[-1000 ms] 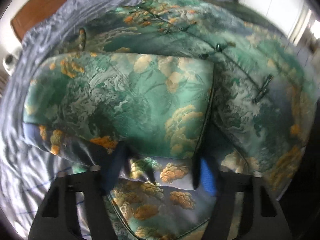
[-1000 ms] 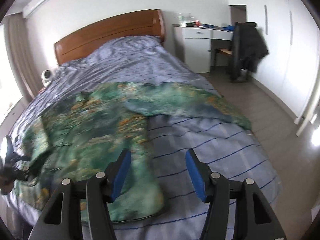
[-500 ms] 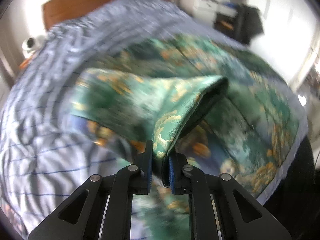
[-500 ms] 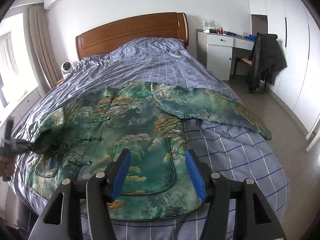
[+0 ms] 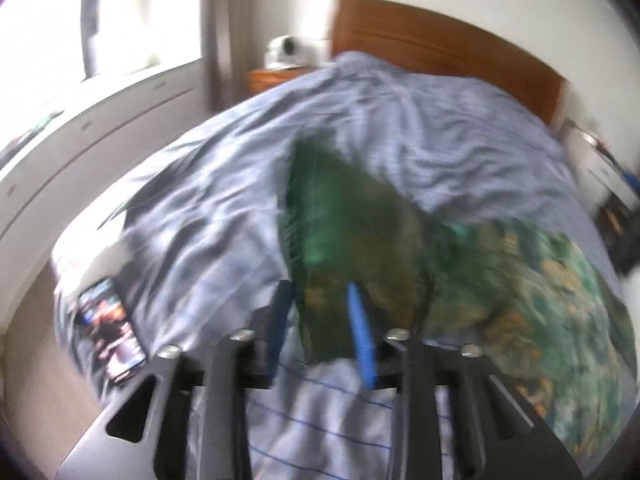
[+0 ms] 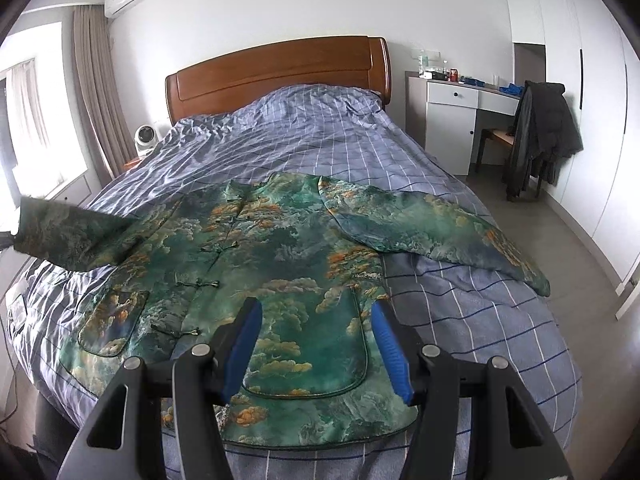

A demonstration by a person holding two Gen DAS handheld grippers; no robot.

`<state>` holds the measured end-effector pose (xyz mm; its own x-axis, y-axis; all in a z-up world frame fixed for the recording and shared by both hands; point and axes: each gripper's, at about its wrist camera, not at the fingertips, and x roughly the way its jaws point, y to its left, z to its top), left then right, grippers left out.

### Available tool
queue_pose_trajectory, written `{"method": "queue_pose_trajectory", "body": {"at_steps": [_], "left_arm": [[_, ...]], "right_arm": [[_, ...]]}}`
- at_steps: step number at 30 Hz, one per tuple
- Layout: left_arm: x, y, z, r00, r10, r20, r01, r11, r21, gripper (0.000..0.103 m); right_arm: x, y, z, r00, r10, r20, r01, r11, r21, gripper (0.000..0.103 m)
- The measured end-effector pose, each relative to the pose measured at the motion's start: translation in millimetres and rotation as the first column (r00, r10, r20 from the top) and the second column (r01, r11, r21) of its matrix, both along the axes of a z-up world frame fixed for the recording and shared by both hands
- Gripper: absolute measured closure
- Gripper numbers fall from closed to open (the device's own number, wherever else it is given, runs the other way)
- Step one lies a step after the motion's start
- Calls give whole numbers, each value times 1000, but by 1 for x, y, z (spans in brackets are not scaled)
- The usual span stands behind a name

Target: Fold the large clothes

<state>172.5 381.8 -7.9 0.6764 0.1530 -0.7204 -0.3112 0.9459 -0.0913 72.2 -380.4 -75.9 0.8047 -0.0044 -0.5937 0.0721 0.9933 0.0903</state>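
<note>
Green brocade jacket [image 6: 280,264]: spread front-up on the bed [image 6: 460,312] with checked blue duvet, one sleeve [image 6: 432,232] lying out toward the wardrobe side. Other sleeve [image 5: 340,240] lifted clear of the duvet. Left tongs [image 5: 320,320]: blurred, blue pads either side of that sleeve's end; grip cannot be told. Right tongs [image 6: 316,344]: released, hovering over the hem. Phone [image 5: 110,324]: on the bed's edge.

Left claw [image 5: 320,320] partly parted around cloth; right claw [image 6: 316,344] spread wide, hovering.
</note>
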Motion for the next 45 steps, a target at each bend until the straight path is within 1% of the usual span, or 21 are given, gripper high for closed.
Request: {"method": "queue_pose_trajectory", "body": {"at_steps": [2, 4, 6, 7, 9, 11, 12, 16, 18, 20, 23, 25, 26, 27, 29, 31, 32, 35, 41, 44, 45], "left_arm": [[-8, 13, -9, 998, 65, 1, -65, 998, -23, 47], [-14, 11, -22, 997, 79, -10, -80, 995, -54, 46], [-24, -4, -35, 999, 25, -31, -28, 995, -92, 40], [-30, -14, -41, 999, -15, -42, 10, 994, -108, 37], [-40, -48, -59, 988, -135, -74, 122, 979, -163, 27], [-47, -86, -77, 959, -264, -106, 235, 944, -230, 23], [-55, -111, -92, 933, -339, -122, 298, 917, -266, 21], [-66, -171, -130, 862, -481, -161, 396, 836, -379, 19], [-68, -192, -140, 839, -515, -177, 417, 816, -400, 19], [-64, -207, -150, 824, -533, -192, 429, 808, -403, 16], [-60, -219, -158, 808, -550, -211, 444, 804, -396, 14], [-60, -226, -161, 803, -555, -219, 455, 807, -376, 23], [-62, -228, -163, 796, -562, -227, 463, 805, -371, 47], [-62, -230, -164, 790, -566, -235, 468, 805, -363, 66], [-64, -227, -163, 792, -567, -227, 472, 805, -360, 81], [-67, -226, -159, 796, -568, -209, 473, 799, -373, 85], [-69, -225, -156, 796, -570, -203, 477, 798, -369, 86], [-76, -224, -149, 792, -581, -190, 498, 794, -349, 88], [-85, -219, -143, 787, -592, -173, 516, 786, -342, 88], [-81, -220, -151, 785, -588, -195, 516, 795, -319, 86], [-77, -222, -154, 788, -581, -205, 513, 803, -305, 82]], "right_arm": [[-1, -2, 0, 1000, -7, 0, 7, 1000, 4, 45], [-2, -10, 0, 1000, -23, -3, 23, 1000, 12, 45], [-3, -19, -2, 999, -44, -13, 44, 999, 9, 43], [-3, -24, -3, 998, -55, -20, 55, 998, 6, 37], [-1, -39, -11, 997, -69, -44, 69, 998, 3, 30], [2, -53, -22, 993, -78, -83, 79, 997, 9, 29], [4, -65, -32, 990, -80, -119, 84, 996, 28, 29], [12, -98, -70, 972, -37, -233, 72, 987, 146, 29], [18, -106, -87, 961, 3, -277, 54, 979, 195, 29], [26, -110, -108, 946, 78, -316, 9, 964, 265, 29], [37, -106, -129, 921, 154, -358, -42, 952, 302, 29], [40, -102, -138, 913, 181, -366, -64, 949, 310, 29], [41, -100, -141, 909, 191, -370, -69, 945, 318, 31], [42, -98, -142, 907, 199, -371, -74, 943, 324, 36], [42, -92, -141, 902, 210, -378, -96, 950, 298, 76], [39, -87, -136, 904, 203, -376, -106, 959, 263, 86], [37, -85, -132, 907, 205, -369, -111, 959, 259, 87], [27, -80, -119, 914, 206, -350, -130, 965, 227, 89], [8, -88, -101, 918, 206, -338, -131, 964, 229, 89], [2, -90, -98, 917, 212, -339, -138, 964, 228, 89], [1, -90, -99, 919, 206, -337, -139, 967, 214, 89]]}}
